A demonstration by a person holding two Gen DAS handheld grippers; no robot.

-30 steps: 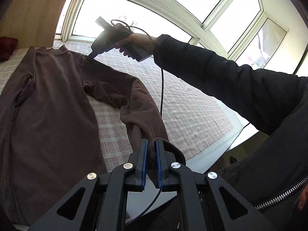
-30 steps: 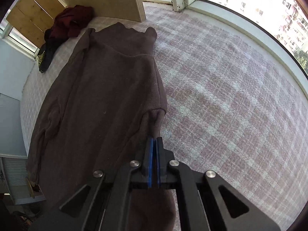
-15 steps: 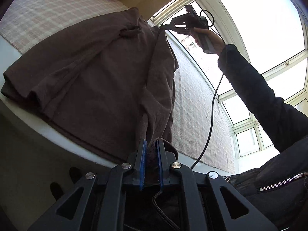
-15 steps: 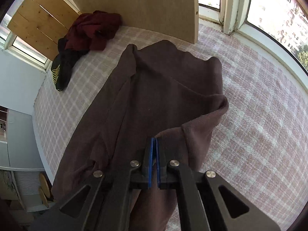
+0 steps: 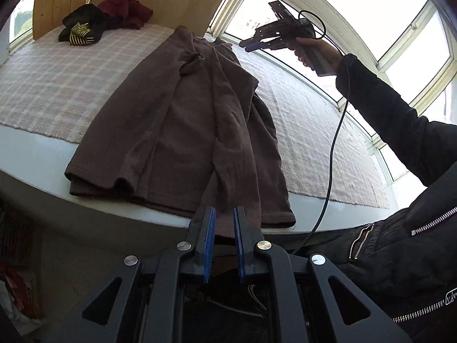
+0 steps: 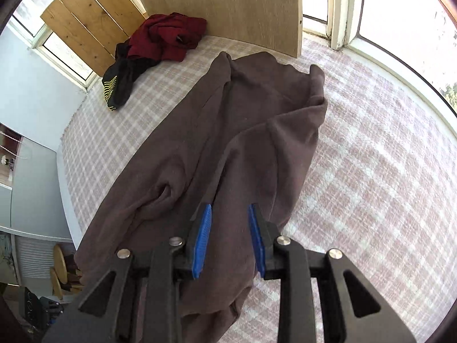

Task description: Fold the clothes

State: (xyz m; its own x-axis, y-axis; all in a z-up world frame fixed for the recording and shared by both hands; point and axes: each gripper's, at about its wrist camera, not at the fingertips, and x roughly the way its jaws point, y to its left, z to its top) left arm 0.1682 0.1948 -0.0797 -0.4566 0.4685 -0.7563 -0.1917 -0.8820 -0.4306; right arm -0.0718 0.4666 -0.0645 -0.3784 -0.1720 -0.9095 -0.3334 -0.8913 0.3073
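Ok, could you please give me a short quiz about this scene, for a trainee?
1. True or false: the brown sweater is free of the left tongs.
2. The dark red garment lies: A) on the sweater; B) against the black garment; C) on the floor.
3. Fill in: the sweater lies on a pink ____ cloth.
Key: 1 false, the tongs pinch it; 2 B; 3 checked.
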